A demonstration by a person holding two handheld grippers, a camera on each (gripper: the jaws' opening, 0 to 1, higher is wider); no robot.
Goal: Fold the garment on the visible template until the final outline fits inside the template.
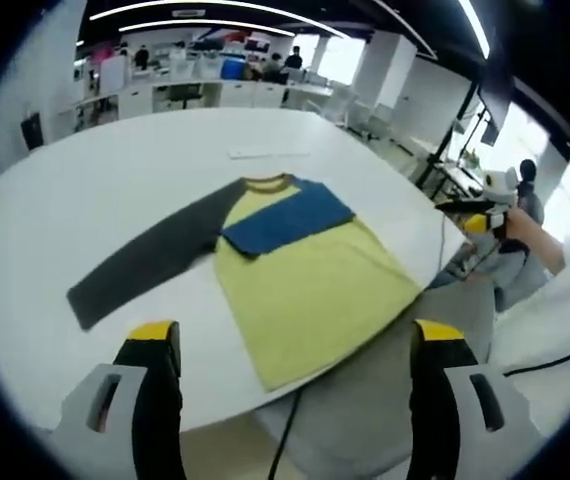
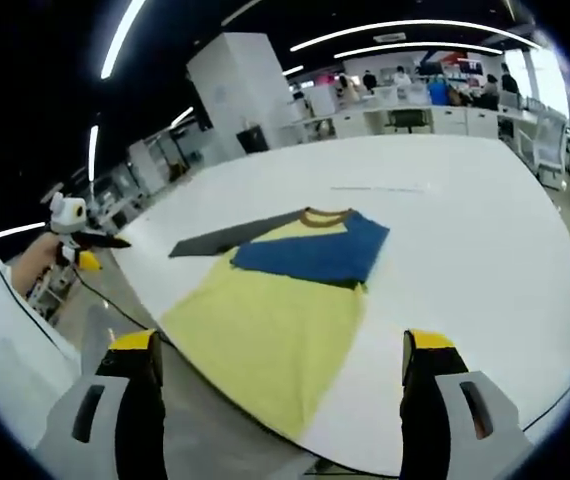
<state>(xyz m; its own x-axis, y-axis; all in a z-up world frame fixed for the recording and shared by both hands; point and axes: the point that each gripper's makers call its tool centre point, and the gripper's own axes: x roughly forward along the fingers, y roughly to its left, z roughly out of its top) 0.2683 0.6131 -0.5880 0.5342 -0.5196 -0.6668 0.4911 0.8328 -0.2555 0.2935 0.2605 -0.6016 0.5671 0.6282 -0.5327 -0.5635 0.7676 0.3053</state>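
Both my tongs (image 1: 295, 345) (image 2: 277, 350) hang spread apart, gripping nothing. The shirt (image 1: 305, 275) lies mid-tabletop (image 1: 85, 170); it's limp and light, so I'd pinch the grey sleeve (image 1: 140, 265) cuff at eight o'clock.

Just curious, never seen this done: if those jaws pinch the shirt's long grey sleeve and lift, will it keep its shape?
Probably not. The grey sleeve lies thin and flat on the table, so it likely droops. The blue sleeve is already folded over the yellow body, suggesting soft, light cloth that may slide when tugged.
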